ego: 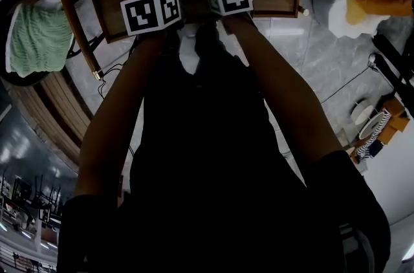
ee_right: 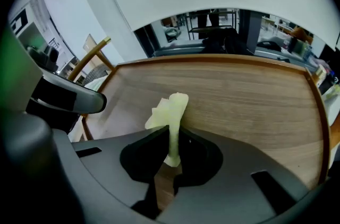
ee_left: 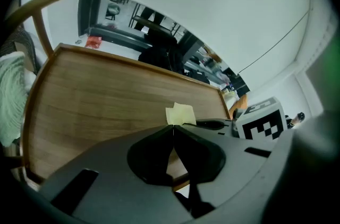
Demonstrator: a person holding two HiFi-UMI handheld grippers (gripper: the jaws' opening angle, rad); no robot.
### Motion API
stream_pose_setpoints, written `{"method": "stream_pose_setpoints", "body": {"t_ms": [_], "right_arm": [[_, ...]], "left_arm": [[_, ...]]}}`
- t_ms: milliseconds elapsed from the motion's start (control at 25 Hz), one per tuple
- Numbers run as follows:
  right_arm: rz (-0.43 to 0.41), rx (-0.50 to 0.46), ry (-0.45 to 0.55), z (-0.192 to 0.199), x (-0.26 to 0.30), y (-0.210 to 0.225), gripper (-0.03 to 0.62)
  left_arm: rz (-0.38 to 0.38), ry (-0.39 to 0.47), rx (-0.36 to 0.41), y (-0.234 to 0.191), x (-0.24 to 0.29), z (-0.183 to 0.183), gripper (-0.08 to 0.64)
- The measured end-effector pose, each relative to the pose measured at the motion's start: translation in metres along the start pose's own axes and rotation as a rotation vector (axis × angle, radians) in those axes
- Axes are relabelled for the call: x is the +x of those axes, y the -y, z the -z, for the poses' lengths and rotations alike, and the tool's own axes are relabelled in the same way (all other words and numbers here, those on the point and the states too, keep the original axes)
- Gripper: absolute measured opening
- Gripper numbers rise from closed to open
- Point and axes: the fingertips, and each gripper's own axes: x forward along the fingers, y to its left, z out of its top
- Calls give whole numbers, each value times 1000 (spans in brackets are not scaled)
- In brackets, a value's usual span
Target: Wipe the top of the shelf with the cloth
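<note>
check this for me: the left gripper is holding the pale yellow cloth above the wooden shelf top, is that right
Not quite: the right gripper, not the left, is holding the pale yellow cloth above the wooden shelf top. The right gripper view shows the cloth pinched between its jaws. In the left gripper view, the left gripper has its jaws together on nothing.

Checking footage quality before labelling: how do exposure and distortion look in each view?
Head view: the person's body is an underexposed near-black mass. Left gripper view: fisheye bows the shelf top, green blur at right. Right gripper view: cloth sharp, corners vignetted.
</note>
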Motion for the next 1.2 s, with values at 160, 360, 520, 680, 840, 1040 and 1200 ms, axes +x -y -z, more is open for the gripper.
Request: {"method": "stream_pose_setpoints", "body": {"t_ms": [160, 360, 520, 680, 840, 1040, 1200], "right_arm": [[38, 23, 4, 14, -20, 40, 41], [80, 56, 21, 22, -42, 84, 41], [116, 91, 31, 30, -58, 119, 43], [159, 107, 30, 37, -74, 149, 42], [186, 127, 31, 44, -83, 170, 41], [232, 170, 28, 50, -93, 193, 42], [287, 234, 23, 54, -105, 207, 42]], "left_arm": [[1, -9, 7, 23, 17, 7, 11], [22, -19, 25, 58, 38, 11, 11], [56, -22, 35, 93, 57, 12, 11], [88, -28, 60, 126, 71, 13, 11], [120, -39, 83, 146, 80, 18, 11], [121, -48, 93, 154, 82, 25, 11], [120, -47, 99, 155, 75, 29, 11]]}}
